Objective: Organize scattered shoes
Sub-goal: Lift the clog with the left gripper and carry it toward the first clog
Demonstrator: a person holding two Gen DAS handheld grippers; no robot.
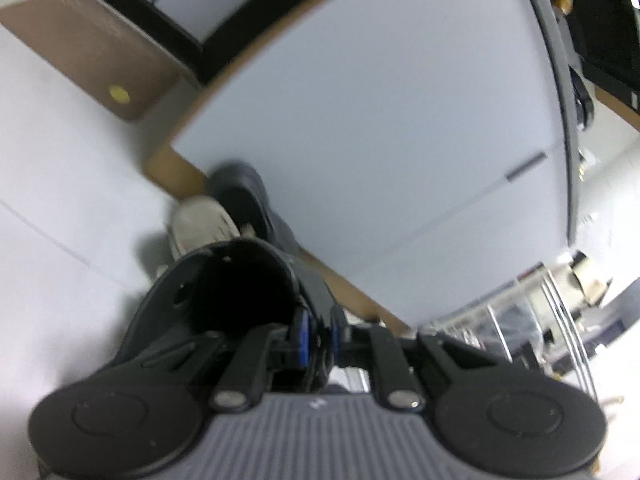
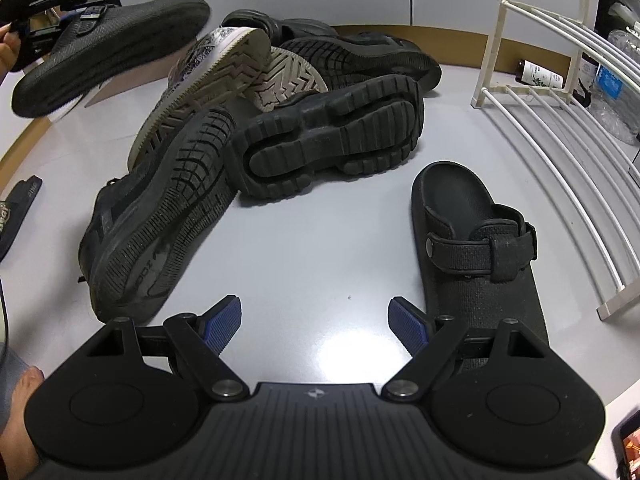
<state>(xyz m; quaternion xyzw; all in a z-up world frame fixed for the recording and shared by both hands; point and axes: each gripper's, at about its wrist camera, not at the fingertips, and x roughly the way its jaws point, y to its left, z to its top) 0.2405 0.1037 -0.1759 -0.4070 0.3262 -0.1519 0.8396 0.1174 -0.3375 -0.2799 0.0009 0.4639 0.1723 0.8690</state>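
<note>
1. Our white surface (image 2: 312, 240) carries a shoe pile (image 2: 256, 120).
2. Our left tongs (image 1: 320, 336) grip a black clog (image 1: 224, 292), lifted beside the pile.
3. Our right tongs (image 2: 316, 320) gape, near the pile; a matching clog (image 2: 476, 240) lies beside it.

1. The right gripper (image 2: 315, 320) hangs over the white floor (image 2: 312, 248) with its blue fingers (image 2: 222, 322) spread wide and nothing between them.
2. A black sandal (image 2: 478, 248) lies upright just beside the right finger.
3. A pile of overturned shoes (image 2: 256, 120) sits ahead of the fingertips.
4. Up left, the left gripper (image 2: 36, 12) grips a lifted black sandal (image 2: 108, 52).
</note>
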